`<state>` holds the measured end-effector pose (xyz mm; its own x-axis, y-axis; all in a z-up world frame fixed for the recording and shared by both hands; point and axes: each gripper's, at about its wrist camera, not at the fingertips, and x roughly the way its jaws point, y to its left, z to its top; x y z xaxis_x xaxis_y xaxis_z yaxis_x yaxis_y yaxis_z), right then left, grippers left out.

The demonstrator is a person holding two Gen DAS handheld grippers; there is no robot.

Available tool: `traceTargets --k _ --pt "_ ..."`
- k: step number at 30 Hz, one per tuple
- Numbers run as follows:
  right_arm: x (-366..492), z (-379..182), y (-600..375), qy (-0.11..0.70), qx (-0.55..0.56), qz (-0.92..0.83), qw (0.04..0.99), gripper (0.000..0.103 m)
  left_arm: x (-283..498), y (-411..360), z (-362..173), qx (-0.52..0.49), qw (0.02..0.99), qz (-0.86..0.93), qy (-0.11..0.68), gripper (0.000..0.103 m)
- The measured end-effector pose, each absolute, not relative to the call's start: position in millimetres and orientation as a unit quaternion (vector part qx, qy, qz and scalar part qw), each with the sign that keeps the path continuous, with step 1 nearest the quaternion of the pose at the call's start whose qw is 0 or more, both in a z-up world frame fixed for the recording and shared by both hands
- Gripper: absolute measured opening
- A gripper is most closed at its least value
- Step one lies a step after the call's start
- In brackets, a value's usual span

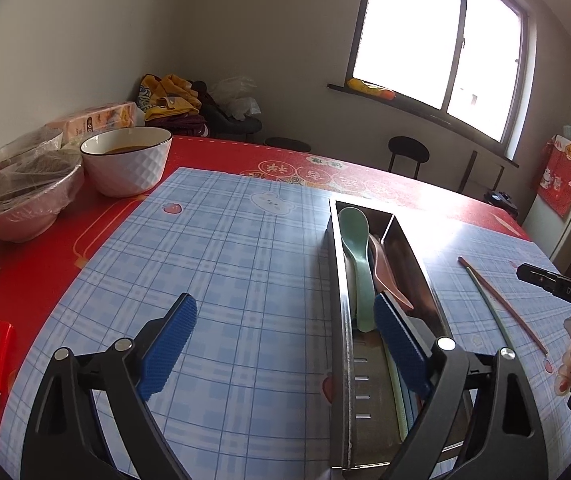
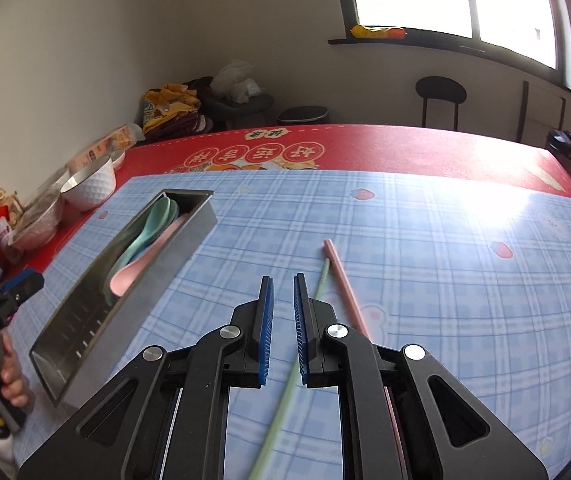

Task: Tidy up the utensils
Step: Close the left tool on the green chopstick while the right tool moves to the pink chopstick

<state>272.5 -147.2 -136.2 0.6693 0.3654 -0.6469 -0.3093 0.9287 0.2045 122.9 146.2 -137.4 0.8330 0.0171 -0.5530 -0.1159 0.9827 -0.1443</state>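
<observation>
**Spoons in the holder, two chopsticks on the mat**

While the left tongs (image 1: pixel 285 344) gape wide low in the frame, one blue pad (image 1: pixel 399 350) sits at the steel holder (image 1: pixel 335 280), which carries the green spoon (image 1: pixel 355 252) and pink spoon (image 1: pixel 389 276). Lower centre in the right view, the right tongs (image 2: pixel 283 328) stand narrow and hold nothing, above the green chopstick (image 2: pixel 285 400); the pink chopstick (image 2: pixel 343 280) lies just right of it. Both rest on the blue plaid mat (image 2: pixel 445 280) covering the red counter (image 2: pixel 405 144). Bowls (image 1: pixel 125 160) stand at the upper left.

Bright window (image 1: pixel 441 40) in a plain wall (image 1: pixel 245 32) — dark stool (image 1: pixel 408 152) below.
</observation>
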Motion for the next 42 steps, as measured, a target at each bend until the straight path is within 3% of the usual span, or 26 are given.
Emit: traceTargets --k 10,15,20,22,27,42 --pt "282.9 -162.5 -198.2 0.384 0.113 0.181 0.898 0.011 131.8 35.7 -84.0 -0.03 0.961 -0.049 0.272 0.083" --pt "278.9 -160.8 -215.7 0.382 0.139 0.162 0.899 0.011 164.1 -35.6 -104.1 -0.014 0.943 -0.104 0.317 0.082" --pt "282.9 -166.0 -237.6 0.392 0.169 0.129 0.895 0.011 195.7 -90.1 -137.2 0.015 0.92 -0.125 0.37 0.072" --pt "282.4 -166.5 -242.0 0.393 0.18 0.13 0.893 0.011 206.3 -98.9 -151.0 0.02 0.914 -0.12 0.387 0.067" --pt "276.8 -159.3 -245.2 0.379 0.189 0.135 0.896 0.011 215.7 -117.5 -177.5 0.058 0.904 -0.1 0.411 0.044" --pt "270.7 -153.2 -248.3 0.371 0.196 0.138 0.897 0.011 220.4 -110.2 -192.6 0.053 0.893 -0.111 0.432 0.041"
